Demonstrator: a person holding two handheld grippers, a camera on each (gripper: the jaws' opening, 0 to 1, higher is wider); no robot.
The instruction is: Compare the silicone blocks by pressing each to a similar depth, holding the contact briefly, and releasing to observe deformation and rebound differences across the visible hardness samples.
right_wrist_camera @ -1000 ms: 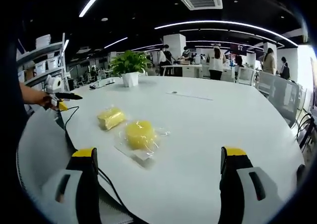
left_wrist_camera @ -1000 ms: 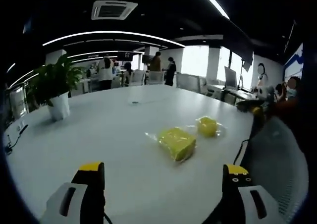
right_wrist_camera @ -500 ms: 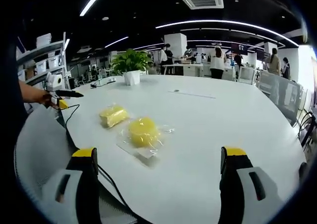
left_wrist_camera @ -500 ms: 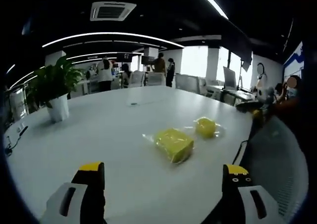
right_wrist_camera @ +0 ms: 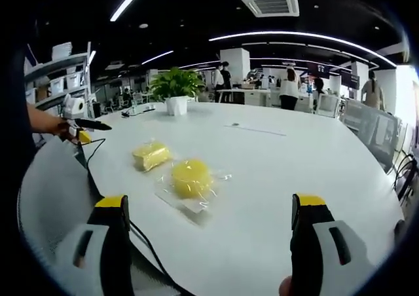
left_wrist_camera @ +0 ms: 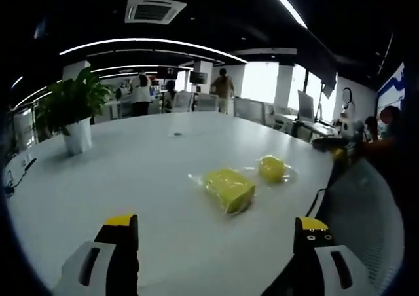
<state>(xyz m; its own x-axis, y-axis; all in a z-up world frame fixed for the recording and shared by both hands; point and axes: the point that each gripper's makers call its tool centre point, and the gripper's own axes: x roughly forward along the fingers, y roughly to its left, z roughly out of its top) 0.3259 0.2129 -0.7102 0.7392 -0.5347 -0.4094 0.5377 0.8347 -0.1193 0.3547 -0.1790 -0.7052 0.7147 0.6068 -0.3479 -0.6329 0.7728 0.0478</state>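
Blocks first: two yellow silicone samples lie in clear wrappers on the white table (left_wrist_camera: 131, 171), well apart from both of your grippers and not yet touched. In the left gripper view the square block (left_wrist_camera: 228, 188) sits at about one o'clock from your left gripper (left_wrist_camera: 213, 225), with the round block (left_wrist_camera: 271, 168) just beyond it at two o'clock. In the right gripper view the round block (right_wrist_camera: 190, 177) lies at about eleven o'clock from your right gripper (right_wrist_camera: 208, 204), the square block (right_wrist_camera: 151, 156) beyond it toward ten o'clock, and the other gripper (right_wrist_camera: 82, 124) shows at nine o'clock. Both pairs of jaws stand wide and hold nothing. You have no contact yet, so I judge the step in hand to be the approach. Pick one gripper and one jaw tip for every press, since changing tools between samples would likely spoil the comparison. Come down square onto the middle of a block, away from the loose wrapper edge, which may slide or crinkle under the tip. Press slowly to a depth you can repeat, pause, then lift straight off so the rebound is not dragged sideways. A potted plant (left_wrist_camera: 73, 112) stands at ten o'clock in the left gripper view, clear of your work.
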